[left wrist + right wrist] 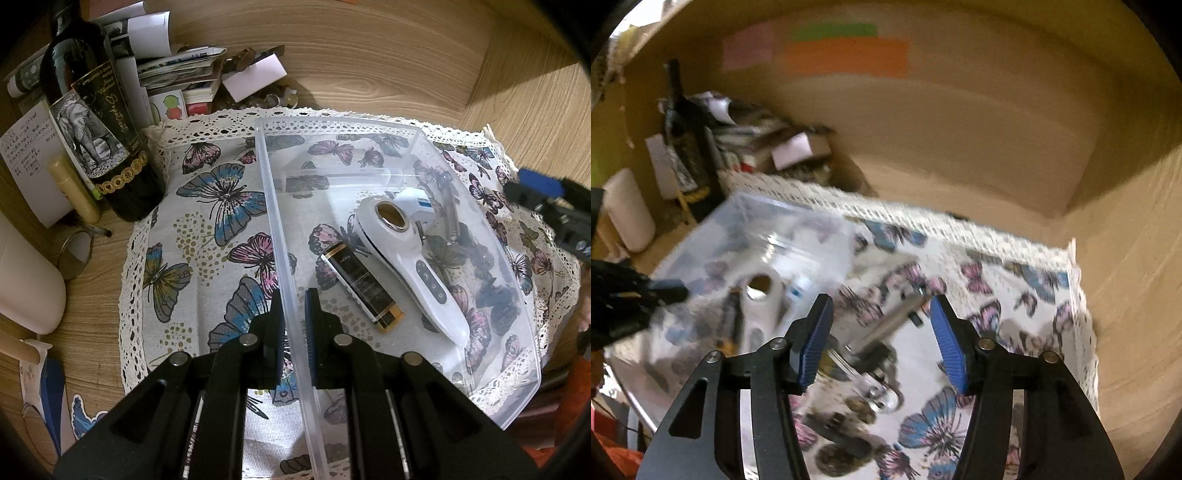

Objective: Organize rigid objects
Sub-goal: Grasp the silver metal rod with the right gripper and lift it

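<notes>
A clear plastic bin (519, 321) sits on a butterfly-print cloth (207, 229). My left gripper (294, 332) is shut on the bin's left wall. Inside lie a white handheld device (410, 254), a black and gold lighter-like bar (364, 288), a white plug (415, 206) and a metal piece (451, 214). My right gripper (881, 343) is open above the cloth, right of the bin (746, 221), over a metal rod-like object (886, 328) and a clear piece (879, 395). This view is blurred. The right gripper also shows at the right edge of the left wrist view (546, 199).
A dark wine bottle (96, 122), a yellow tube (75, 192), papers and small clutter (192, 74) stand at the back left on the wooden desk (369, 55). A white container (26, 284) is at the left. Wooden walls (960, 129) close in behind and right.
</notes>
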The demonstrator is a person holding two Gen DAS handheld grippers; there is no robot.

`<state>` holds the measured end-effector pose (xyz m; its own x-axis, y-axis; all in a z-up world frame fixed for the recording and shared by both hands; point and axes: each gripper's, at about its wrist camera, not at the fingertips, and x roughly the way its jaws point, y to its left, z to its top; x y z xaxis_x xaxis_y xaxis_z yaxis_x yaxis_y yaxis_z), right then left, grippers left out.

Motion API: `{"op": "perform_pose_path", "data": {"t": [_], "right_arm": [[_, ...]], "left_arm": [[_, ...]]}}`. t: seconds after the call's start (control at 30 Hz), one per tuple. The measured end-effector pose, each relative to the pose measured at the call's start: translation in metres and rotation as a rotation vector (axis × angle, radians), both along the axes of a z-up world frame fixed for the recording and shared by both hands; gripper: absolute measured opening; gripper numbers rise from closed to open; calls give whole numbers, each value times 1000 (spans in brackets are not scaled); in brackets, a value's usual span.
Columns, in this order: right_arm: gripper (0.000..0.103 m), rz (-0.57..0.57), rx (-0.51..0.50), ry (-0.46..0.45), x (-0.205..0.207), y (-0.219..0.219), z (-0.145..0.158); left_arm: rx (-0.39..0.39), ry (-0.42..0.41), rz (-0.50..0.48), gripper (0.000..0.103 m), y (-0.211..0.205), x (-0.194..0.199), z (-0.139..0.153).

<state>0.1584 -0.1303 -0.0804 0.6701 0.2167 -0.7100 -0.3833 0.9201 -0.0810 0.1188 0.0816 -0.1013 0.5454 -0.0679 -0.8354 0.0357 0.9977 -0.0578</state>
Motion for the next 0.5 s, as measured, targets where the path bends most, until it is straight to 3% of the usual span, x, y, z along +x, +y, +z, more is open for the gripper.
{"op": "perform_pose_path", "data": {"t": [0.17, 0.43, 0.5], "right_arm": [[51, -4, 14, 96, 15, -6, -28], [51, -25, 28, 178, 47, 1, -54], [47, -28, 41, 204, 54, 2, -60]], "left_arm": [[0, 0, -1, 10, 1, 0, 0], [0, 0, -2, 10, 0, 0, 0], [0, 0, -1, 10, 1, 0, 0]]}}
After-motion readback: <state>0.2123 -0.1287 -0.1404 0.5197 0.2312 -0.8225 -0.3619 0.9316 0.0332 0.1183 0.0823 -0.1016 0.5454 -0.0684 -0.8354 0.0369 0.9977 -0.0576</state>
